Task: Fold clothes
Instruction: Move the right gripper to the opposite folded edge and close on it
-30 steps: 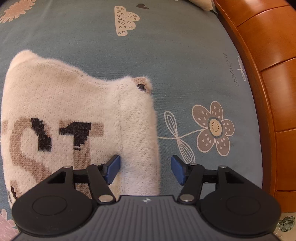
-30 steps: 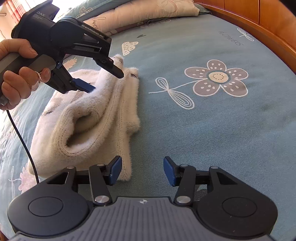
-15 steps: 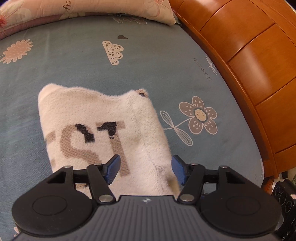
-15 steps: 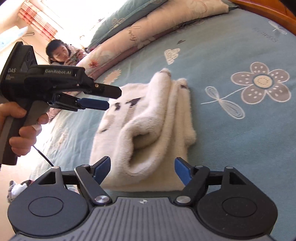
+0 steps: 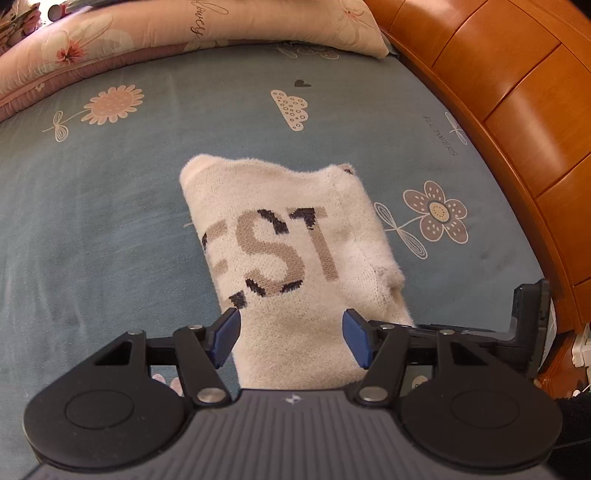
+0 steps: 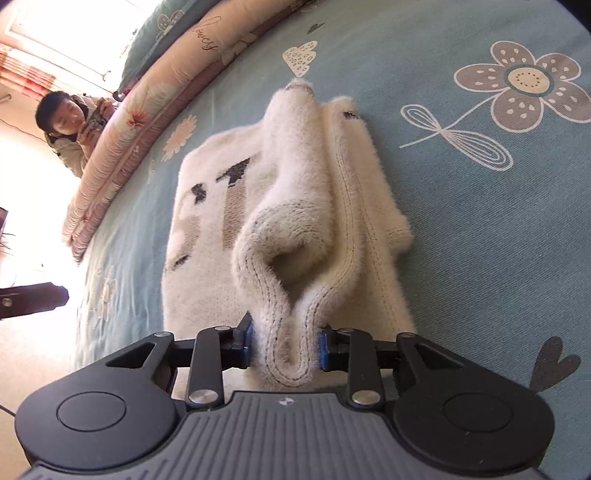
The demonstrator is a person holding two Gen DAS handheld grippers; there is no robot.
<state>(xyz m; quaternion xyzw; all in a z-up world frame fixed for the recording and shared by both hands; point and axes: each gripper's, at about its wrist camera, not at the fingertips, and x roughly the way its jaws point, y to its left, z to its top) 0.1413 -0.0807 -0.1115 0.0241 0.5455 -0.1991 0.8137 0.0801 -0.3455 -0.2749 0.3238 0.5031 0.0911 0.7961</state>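
A cream fuzzy knit sweater [image 5: 295, 251] with brown and black letters lies folded on the blue-grey bedsheet [image 5: 92, 221]. My left gripper [image 5: 291, 339] is open and empty, its blue pads either side of the sweater's near end, above it. In the right wrist view the sweater [image 6: 295, 221] shows a rolled cuff edge at its near end. My right gripper [image 6: 284, 347] is shut on that ribbed edge, the pads pressing the bunched knit from both sides. The right gripper's body [image 5: 528, 321] shows at the right of the left wrist view.
A wooden bed frame [image 5: 517, 92] curves along the right side. Long pink floral pillows [image 5: 184, 26] lie at the head of the bed. A person [image 6: 70, 125] sits beyond the bed's far side. The sheet carries flower prints [image 6: 524, 81].
My right gripper has moved in and closed on the sweater's rolled edge. My left gripper has pulled back and up, so more of the sweater and bed shows; it stays open.
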